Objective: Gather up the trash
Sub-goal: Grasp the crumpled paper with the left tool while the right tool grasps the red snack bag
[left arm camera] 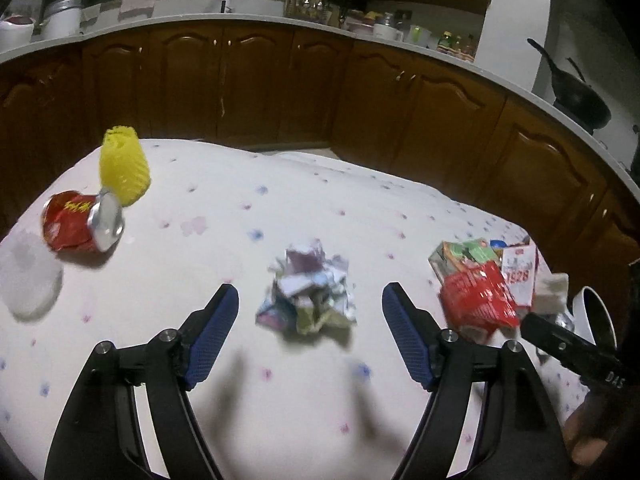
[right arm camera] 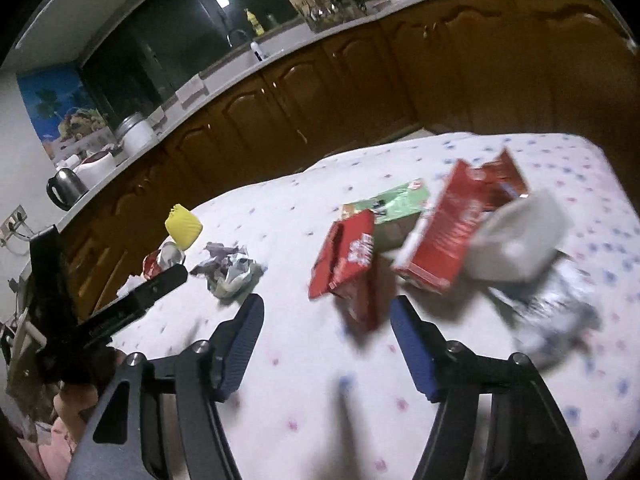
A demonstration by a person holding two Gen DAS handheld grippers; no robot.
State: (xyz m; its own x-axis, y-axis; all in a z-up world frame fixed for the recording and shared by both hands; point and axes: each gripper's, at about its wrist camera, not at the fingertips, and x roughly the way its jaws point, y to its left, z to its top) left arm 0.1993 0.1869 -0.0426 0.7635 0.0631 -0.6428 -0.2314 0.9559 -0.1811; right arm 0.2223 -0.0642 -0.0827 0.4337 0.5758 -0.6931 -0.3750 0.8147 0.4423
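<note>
My left gripper (left arm camera: 310, 300) is open, its jaws either side of a crumpled paper ball (left arm camera: 310, 300) on the flowered tablecloth (left arm camera: 280, 208). A crushed red can (left arm camera: 80, 222) and a yellow foam net (left arm camera: 124, 168) lie at the far left. A red wrapper (left arm camera: 478, 304) and cartons lie at the right. My right gripper (right arm camera: 326, 312) is open just short of a red wrapper (right arm camera: 348, 264). Behind it lie a red carton (right arm camera: 448, 232), a green carton (right arm camera: 392, 208), a white cup (right arm camera: 516, 236) and clear crumpled plastic (right arm camera: 556, 312). The paper ball (right arm camera: 230, 270) shows at the left.
A white lid (left arm camera: 28, 280) lies at the table's left edge. A white bowl rim (left arm camera: 598, 312) sits at the right edge. Brown kitchen cabinets (left arm camera: 280, 80) stand beyond the table. The other gripper (right arm camera: 140, 300) shows at the left of the right wrist view.
</note>
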